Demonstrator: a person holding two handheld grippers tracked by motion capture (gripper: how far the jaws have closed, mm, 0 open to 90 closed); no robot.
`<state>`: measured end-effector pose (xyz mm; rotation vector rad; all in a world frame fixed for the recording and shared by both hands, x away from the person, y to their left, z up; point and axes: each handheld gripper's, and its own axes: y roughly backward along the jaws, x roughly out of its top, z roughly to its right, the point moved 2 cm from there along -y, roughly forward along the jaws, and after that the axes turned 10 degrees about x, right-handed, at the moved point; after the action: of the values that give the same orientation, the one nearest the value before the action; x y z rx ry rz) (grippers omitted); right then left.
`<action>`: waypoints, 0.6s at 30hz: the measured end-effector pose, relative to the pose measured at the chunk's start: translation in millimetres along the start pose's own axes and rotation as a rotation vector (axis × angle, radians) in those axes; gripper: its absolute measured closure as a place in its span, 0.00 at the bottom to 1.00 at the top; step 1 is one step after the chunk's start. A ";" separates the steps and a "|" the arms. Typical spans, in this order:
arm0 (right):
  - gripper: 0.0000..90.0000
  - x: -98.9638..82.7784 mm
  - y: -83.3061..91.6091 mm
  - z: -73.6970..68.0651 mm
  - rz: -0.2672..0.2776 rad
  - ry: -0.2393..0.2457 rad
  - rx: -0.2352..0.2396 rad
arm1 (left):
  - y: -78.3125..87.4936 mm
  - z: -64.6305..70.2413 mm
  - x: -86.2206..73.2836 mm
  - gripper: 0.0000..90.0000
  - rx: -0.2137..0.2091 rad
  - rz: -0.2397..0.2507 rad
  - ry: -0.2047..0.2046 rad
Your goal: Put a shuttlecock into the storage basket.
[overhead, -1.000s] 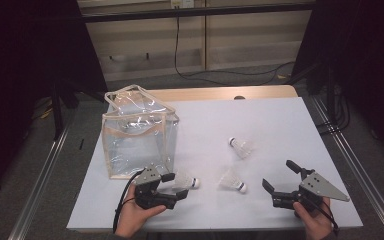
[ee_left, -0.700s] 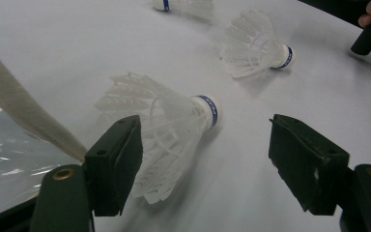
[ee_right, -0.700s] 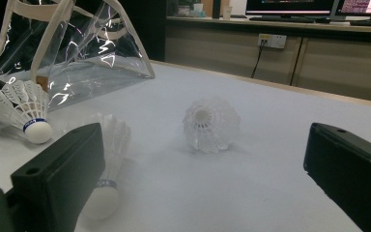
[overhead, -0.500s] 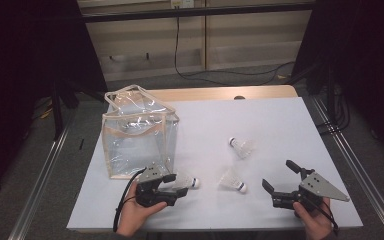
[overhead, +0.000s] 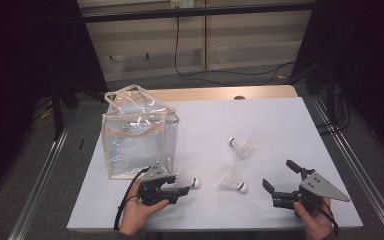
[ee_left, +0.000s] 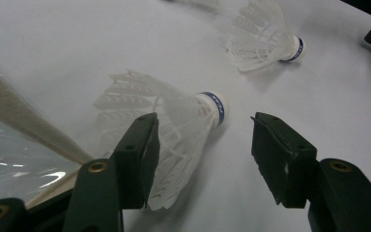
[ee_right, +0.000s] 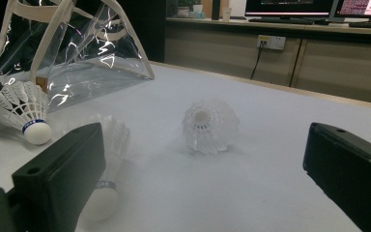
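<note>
Three white feather shuttlecocks lie on the white table (overhead: 280,120). My left gripper (overhead: 178,184) sits at the front left, its jaws on either side of the nearest shuttlecock (overhead: 186,181) (ee_left: 183,118). Those jaws have just been closing. In the left gripper view (ee_left: 205,126) one jaw rests against the feather skirt, while the other stands apart from the cork. My right gripper (overhead: 278,174) (ee_right: 203,164) is wide open at the front right with nothing in it. A second shuttlecock (overhead: 231,180) (ee_right: 107,164) lies just left of it. The third shuttlecock (overhead: 241,147) (ee_right: 209,125) lies farther back.
A clear plastic bag (overhead: 135,135) (ee_right: 77,53) with beige trim and handles stands open-topped at the table's left, just behind my left gripper. A wooden strip (overhead: 215,93) edges the table's far side. Metal rails (overhead: 40,180) run along both sides.
The left gripper's jaws have narrowed around the shuttlecock by the bag. Neither hand has shifted, and the shuttlecocks lie where they were.
</note>
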<state>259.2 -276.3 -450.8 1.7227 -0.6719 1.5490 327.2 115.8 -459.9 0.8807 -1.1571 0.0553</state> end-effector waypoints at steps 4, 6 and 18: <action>0.01 0.1 0.1 0.0 -0.002 0.002 -0.001 | -0.6 -0.7 0.4 0.50 -0.001 -0.017 0.029; 0.01 0.2 0.1 -0.2 -0.001 0.001 0.000 | -0.3 -0.9 1.0 0.52 0.000 -0.032 0.037; 0.01 0.5 0.2 -0.7 0.002 0.002 0.003 | -6.3 0.7 4.0 0.66 0.000 -0.072 0.056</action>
<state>258.7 -275.9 -450.3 1.7230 -0.6701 1.5537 331.3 109.6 -460.2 0.9145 -1.0727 0.0207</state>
